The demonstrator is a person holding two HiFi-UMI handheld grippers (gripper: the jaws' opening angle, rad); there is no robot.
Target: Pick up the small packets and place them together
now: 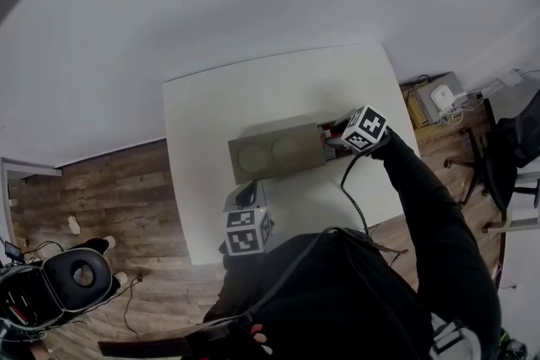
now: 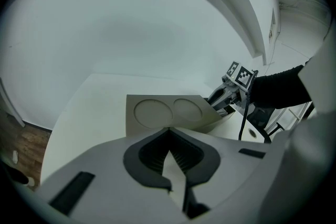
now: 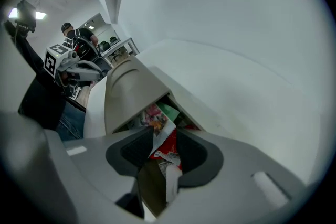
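A beige box [image 1: 278, 152] with two round recesses in its lid lies mid-table. Its right end is open, and several small packets show inside, among them a green one [image 3: 169, 112] and a pink one [image 3: 151, 115]. My right gripper [image 1: 327, 137] points down into that open end. Its jaws [image 3: 164, 132] stand open, with a red and white packet [image 3: 167, 145] loose between them. My left gripper [image 1: 245, 196] hovers over the table's near edge, in front of the box [image 2: 163, 113]. It [image 2: 169, 131] is shut with nothing in it.
The white table [image 1: 253, 97] ends close behind my left gripper; wooden floor [image 1: 110, 190] lies to its left. A black cable [image 1: 353, 190] trails from my right gripper. An office chair [image 1: 489, 156] and a cluttered shelf [image 1: 439, 101] stand to the right.
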